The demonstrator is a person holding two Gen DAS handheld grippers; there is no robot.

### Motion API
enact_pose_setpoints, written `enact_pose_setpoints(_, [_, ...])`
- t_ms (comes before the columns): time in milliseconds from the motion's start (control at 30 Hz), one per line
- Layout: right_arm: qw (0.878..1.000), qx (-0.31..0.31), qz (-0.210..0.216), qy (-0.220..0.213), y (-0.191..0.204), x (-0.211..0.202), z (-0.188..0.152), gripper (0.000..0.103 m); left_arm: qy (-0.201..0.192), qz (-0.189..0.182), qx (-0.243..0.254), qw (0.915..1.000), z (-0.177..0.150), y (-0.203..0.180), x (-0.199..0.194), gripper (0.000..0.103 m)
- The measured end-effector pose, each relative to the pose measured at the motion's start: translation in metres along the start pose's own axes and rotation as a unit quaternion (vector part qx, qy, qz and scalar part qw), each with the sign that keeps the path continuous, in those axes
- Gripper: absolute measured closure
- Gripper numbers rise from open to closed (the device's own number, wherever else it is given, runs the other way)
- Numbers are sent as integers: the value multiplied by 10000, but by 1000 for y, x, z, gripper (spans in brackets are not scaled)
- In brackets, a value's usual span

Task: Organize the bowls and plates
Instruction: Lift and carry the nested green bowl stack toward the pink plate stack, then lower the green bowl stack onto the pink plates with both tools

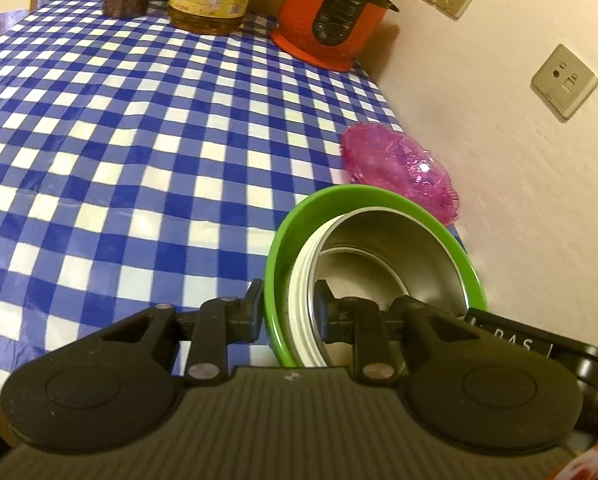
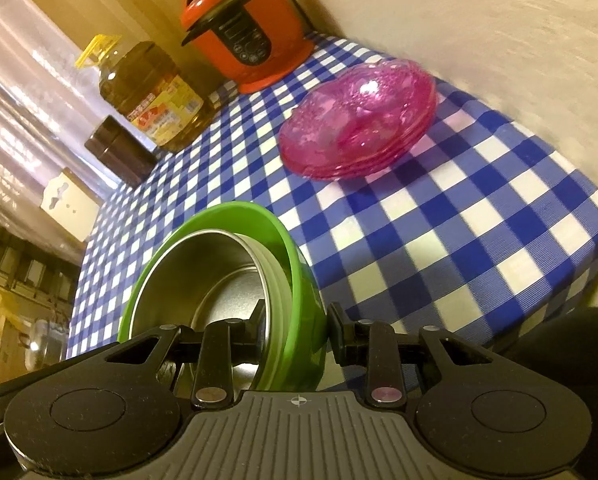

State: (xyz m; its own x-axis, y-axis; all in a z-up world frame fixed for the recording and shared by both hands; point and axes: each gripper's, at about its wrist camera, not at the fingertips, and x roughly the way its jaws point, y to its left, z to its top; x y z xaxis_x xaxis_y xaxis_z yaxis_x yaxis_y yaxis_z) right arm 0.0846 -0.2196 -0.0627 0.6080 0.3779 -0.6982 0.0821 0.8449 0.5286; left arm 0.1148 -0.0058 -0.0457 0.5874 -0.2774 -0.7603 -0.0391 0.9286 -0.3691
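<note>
Both grippers pinching one green bowl (image 1: 379, 200) stack.

Left gripper (image 1: 289, 304) and right gripper (image 2: 297, 320) clamped on opposite rims (white bowl (image 1: 303, 280) and metal bowl (image 1: 399, 256) nested inside). Beyond the green bowl, pink plates (image 2: 359, 120) on the checked tablecloth (image 1: 139, 140); farther past it, red cooker (image 2: 247, 36).

Home kitchen: rice cooker (image 2: 245, 36), oil bottle (image 2: 155, 96), checked tablecloth (image 1: 139, 140).

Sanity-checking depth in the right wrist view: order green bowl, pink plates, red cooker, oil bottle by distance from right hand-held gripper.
1. green bowl, clamped at the right hand-held gripper
2. pink plates, mid-table, right
3. red cooker and oil bottle, both at the far edge; too close to call
</note>
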Motion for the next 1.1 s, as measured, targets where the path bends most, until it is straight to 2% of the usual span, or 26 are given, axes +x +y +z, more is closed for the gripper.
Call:
enact_pose_setpoints(633, [9989,274,-144,-351,-28,-21,44,72,40,-289,390,9988,30,-55,23,80])
enact_pose_setpoints(1100, [9983,123,-267,-498,-33,-12,90,72,37,-450,431,9981,66,-75,49,80])
